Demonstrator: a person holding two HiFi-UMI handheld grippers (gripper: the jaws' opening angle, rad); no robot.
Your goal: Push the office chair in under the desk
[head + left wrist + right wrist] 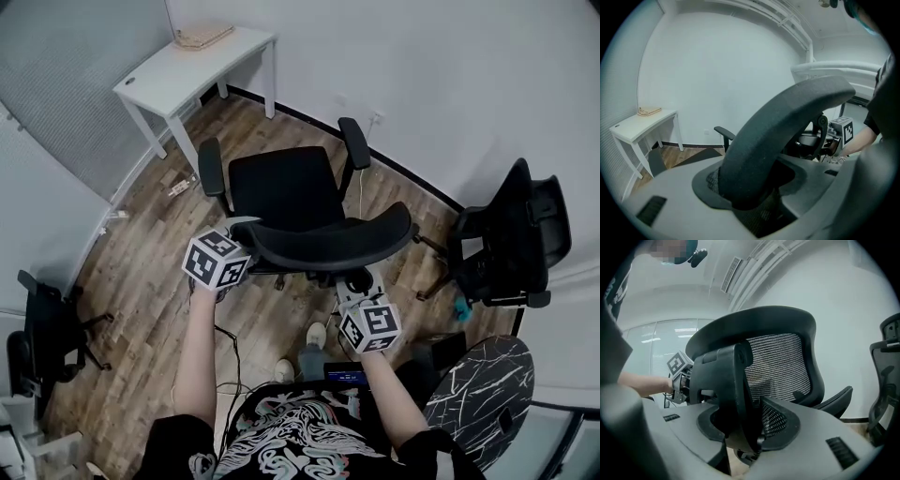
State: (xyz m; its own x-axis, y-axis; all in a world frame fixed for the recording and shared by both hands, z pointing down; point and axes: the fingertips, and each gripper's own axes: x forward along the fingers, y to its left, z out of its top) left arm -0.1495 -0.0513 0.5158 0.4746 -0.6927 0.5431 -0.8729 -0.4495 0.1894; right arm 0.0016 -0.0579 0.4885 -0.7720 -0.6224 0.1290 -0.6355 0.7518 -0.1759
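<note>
**Item:** office chair (281, 192), on the wood floor with its seat facing away from us, well apart from the white surface (192, 66) in the far left corner.

**Left gripper** (234, 234): fingers clamped on the backrest's top rim.

**Right gripper** (358, 286): fingers clamped on the back's black support spine, lower down.

**Hazards, as we judge them:**
- Uneven pushing from our two off-centre grips could swivel the seat.
- The armrests (210, 167) may strike the surface's legs.
- Our feet could catch the floor cable (232, 352).

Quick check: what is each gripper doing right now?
Left gripper: closed on the office chair, gripping the backrest's top rim.
Right gripper: closed on the same chair, gripping the backrest's rear support.
</note>
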